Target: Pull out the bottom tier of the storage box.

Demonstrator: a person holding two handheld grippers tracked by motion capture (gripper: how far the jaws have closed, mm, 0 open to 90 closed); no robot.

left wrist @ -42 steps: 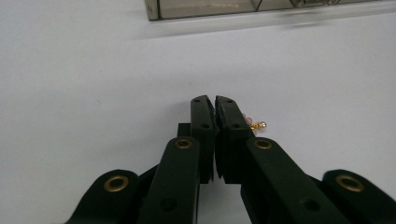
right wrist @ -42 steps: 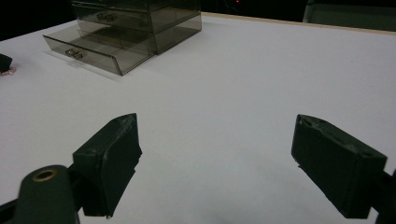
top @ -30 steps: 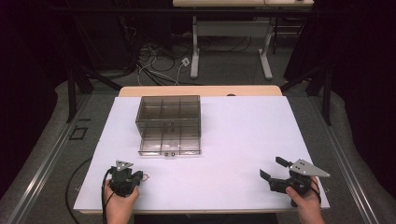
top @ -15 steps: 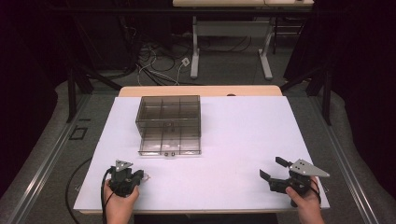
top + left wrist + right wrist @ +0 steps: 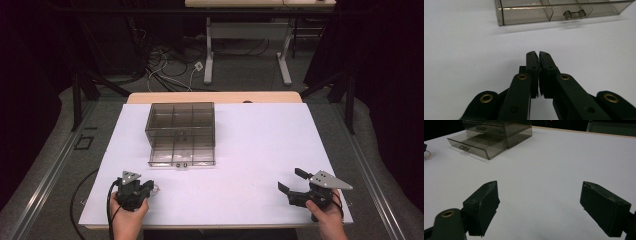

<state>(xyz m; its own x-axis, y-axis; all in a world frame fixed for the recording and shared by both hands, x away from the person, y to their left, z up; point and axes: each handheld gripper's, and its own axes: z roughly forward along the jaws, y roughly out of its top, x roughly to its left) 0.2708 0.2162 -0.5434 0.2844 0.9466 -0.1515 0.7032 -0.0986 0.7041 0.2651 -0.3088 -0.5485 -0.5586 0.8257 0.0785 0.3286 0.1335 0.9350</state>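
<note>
No shift since a moment ago: left hand-held gripper (image 5: pixel 150 188) pressed together, right hand-held gripper (image 5: pixel 291 180) spread wide, both low on the white worktop (image 5: pixel 260 150), well apart from the clear drawer box (image 5: pixel 181 131) with its bottom drawer (image 5: pixel 182 156) pulled out.

White table (image 5: pixel 250 150) surface lies bare between and ahead of both grippers. Sole obstacle: smoky clear drawer box (image 5: pixel 181 121) at rear left, its bottom drawer (image 5: pixel 182 156) pulled out toward the near edge, ahead of the left gripper (image 5: pixel 150 186). Wide open lane ahead of the right gripper (image 5: pixel 290 181); box well apart from it.
</note>
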